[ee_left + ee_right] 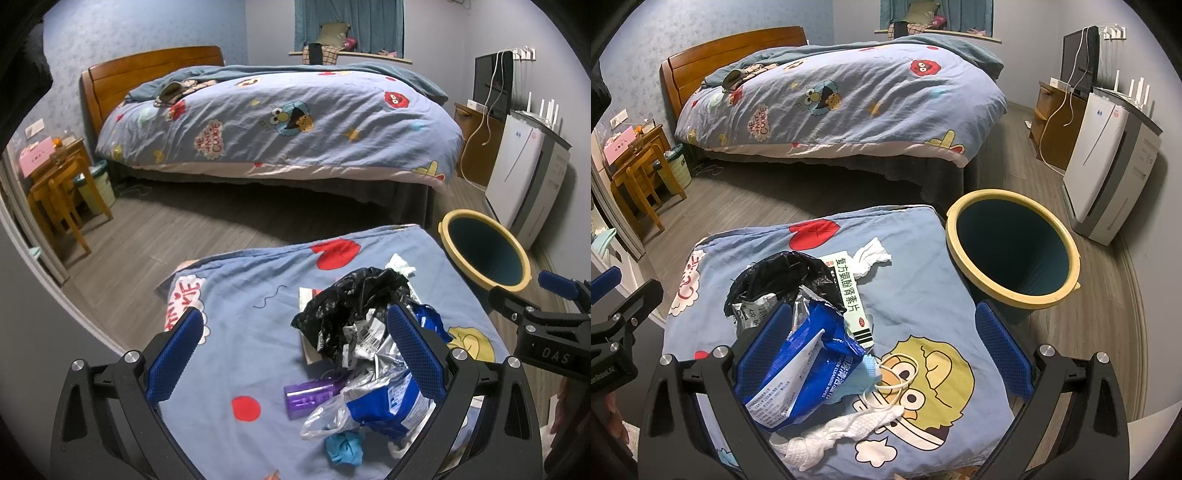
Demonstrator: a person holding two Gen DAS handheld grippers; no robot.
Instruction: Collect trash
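A pile of trash lies on a blue cartoon-print cushion (967, 258): a black plastic bag (783, 275), a blue wipes packet (812, 365), a green-and-white medicine box (851, 295), white tissues (846, 432) and a purple tube (314, 393). A bin (1012, 254) with a yellow rim and dark inside stands on the floor right of the cushion. My left gripper (295, 354) is open above the pile, its right finger over the packet (384, 402). My right gripper (882, 350) is open above the packet and empty.
A bed (280, 122) with a cartoon duvet fills the far side. A wooden nightstand and stool (59, 184) with a small bin (98, 184) stand at the left. A white air purifier (1108, 162) and TV stand are at the right wall. Grey wood floor (177, 232) lies between.
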